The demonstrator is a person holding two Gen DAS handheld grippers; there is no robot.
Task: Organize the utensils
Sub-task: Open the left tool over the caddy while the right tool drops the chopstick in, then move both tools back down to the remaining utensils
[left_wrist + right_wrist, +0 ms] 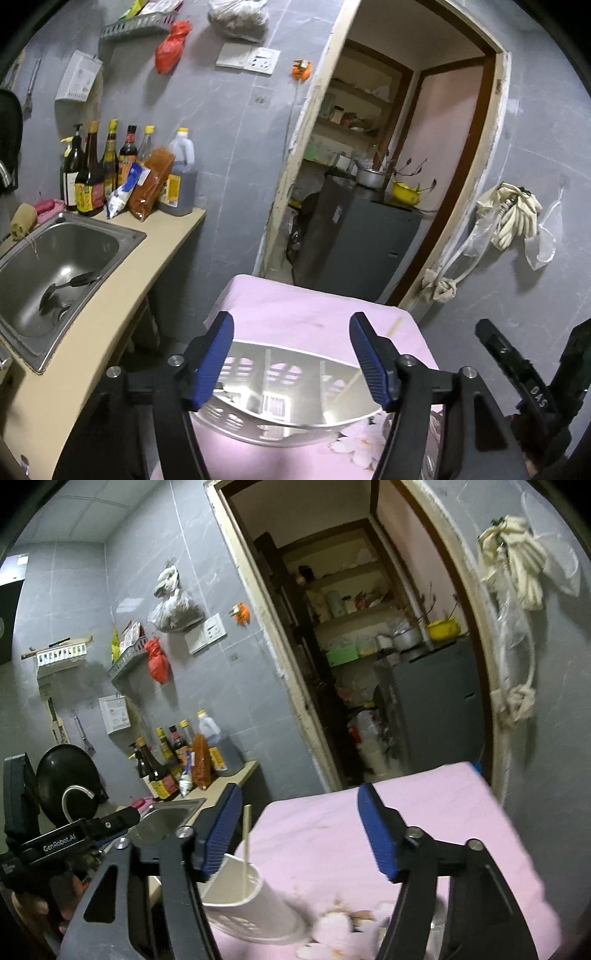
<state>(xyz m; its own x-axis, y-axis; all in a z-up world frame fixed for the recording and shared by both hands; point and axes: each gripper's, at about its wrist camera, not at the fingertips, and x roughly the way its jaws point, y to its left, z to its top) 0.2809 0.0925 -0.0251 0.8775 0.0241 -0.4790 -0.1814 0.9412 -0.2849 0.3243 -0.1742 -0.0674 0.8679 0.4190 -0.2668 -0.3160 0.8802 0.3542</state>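
Writing first: "GenRobot.AI" reads clearly along the left gripper's [122,818] black body, seen off to the left of the right gripper [299,834], and "DAS" shows on the black part to the right in the left wrist view. Bottle labels by the sink [122,236] are too blurred to read.

Left gripper [291,362]: blue jaws stand wide apart, gripping nothing. Directly beneath and between them sits the white slotted utensil holder [280,402] on the pink cloth-covered table [295,302]. A pale chopstick [354,380] leans in it, near the right jaw, its end lying out over the cloth.

Right gripper: jaws likewise spread wide and empty. The same white utensil holder [255,912] sits low, just beside its left jaw, with 1 chopstick [246,834] standing up out of it.

Ahead-left of the left gripper, the steel sink holds a dark ladle [66,284]. Behind it stand sauce bottles [92,173], an oil jug [179,177] and 2 packets [147,184].
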